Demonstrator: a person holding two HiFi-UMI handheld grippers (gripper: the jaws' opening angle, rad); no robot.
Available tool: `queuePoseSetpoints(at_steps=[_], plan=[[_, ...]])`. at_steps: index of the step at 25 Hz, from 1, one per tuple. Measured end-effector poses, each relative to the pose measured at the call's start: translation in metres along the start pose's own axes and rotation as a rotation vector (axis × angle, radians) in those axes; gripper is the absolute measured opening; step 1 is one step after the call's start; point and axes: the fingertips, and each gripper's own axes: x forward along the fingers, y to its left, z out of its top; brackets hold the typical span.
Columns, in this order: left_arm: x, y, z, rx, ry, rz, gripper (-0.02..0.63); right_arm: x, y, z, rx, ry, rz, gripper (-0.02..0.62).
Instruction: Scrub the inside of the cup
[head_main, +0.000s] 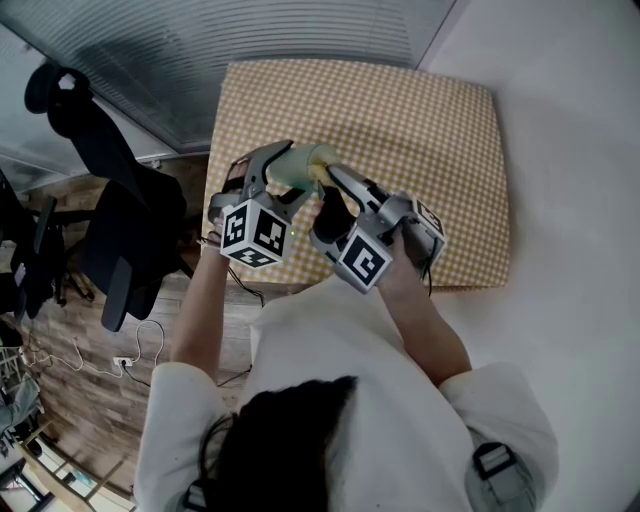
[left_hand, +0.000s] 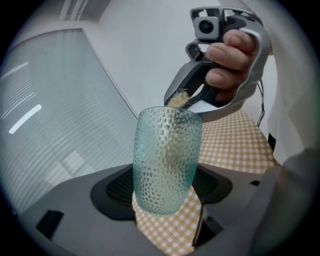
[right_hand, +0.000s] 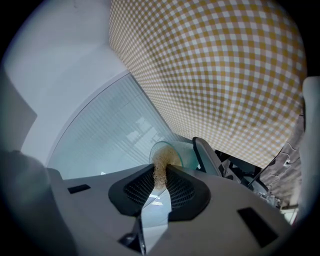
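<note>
**Scrubber at the rim: go deeper, hold the glass steady**

- The dimpled glass cup (left_hand: 167, 160) is off the cloth. We hold it over the left half of the table (head_main: 440, 120), about midway between its far and near edges.
- The left gripper (head_main: 288, 172) has its jaws clamped on the cup's lower body, one pad on each side. The mouth tilts toward the right gripper (right_hand: 160, 179).
- The right jaws stand narrow, pinched on a tan fibrous scrubber (left_hand: 177, 99). Its tuft sits at the cup's mouth, just inside the rim as far as we can read it.

How we'd do the step well, as a judgement:
- Line the scrubber up with the cup's axis before pushing, so the right jaw tips don't knock the glass rim.
- Reach the bottom, then sweep around the wall, rolling the cup against the stroke.
- The glass is smooth between its dimples and gripped low, so side loads at the rim could lever it loose. We'd use light, even pressure.
- The pinch on the scrubber looks shallow and could slip.
</note>
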Motion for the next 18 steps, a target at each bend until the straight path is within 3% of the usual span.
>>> queuePoseSetpoints(at_steps=[2, 6, 11, 18], plan=[[0.001, 0.005, -0.001, -0.060, -0.007, 0.013, 0.345, 0.000, 0.005, -0.007, 0.001, 0.029, 0.017, 0.078], [0.003, 0.001, -0.008, -0.064, 0.017, 0.020, 0.345, -0.003, 0.015, -0.017, -0.001, 0.058, 0.052, 0.078], [0.005, -0.007, -0.015, -0.163, 0.017, 0.017, 0.345, -0.007, 0.025, -0.018, -0.005, 0.082, 0.091, 0.078], [0.007, -0.010, -0.034, -0.431, 0.000, 0.056, 0.347, -0.008, 0.029, -0.017, -0.014, 0.118, 0.134, 0.078]])
